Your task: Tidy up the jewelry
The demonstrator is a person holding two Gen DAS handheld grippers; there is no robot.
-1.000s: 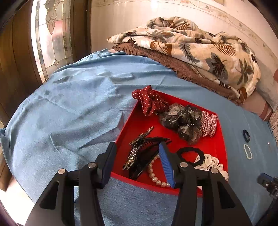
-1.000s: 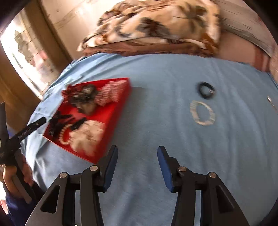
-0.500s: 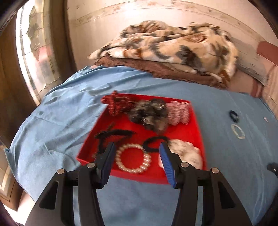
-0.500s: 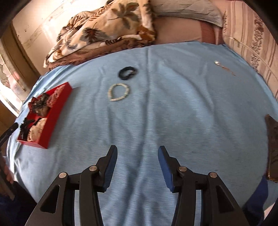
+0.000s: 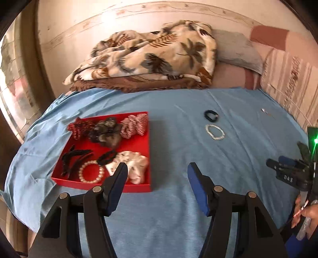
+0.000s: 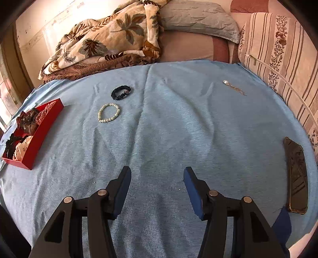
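A red tray [image 5: 143, 187] on the blue bedsheet holds scrunchies, black hair clips, a black hair tie and a pearl bracelet [image 5: 91, 171]; it shows at far left in the right wrist view [image 6: 46, 121]. A pale bead bracelet [image 5: 215, 132] [image 6: 109, 112] and a dark scrunchie [image 5: 211, 115] [image 6: 121, 92] lie on the sheet right of the tray. A thin chain with a pendant [image 6: 234, 87] lies farther right. My left gripper [image 5: 158, 171] is open and empty, just right of the tray's front corner. My right gripper [image 6: 157, 175] is open and empty above bare sheet.
A folded leaf-print blanket [image 5: 151, 53] and pillows [image 6: 198, 17] lie at the back. A dark phone [image 6: 296, 174] lies at the sheet's right edge. The right gripper body and the person's hand [image 5: 304, 210] show at far right in the left wrist view.
The left gripper has pulled back and swung right, away from the tray. The right gripper has swung right across the sheet; the tray is now at its far left.
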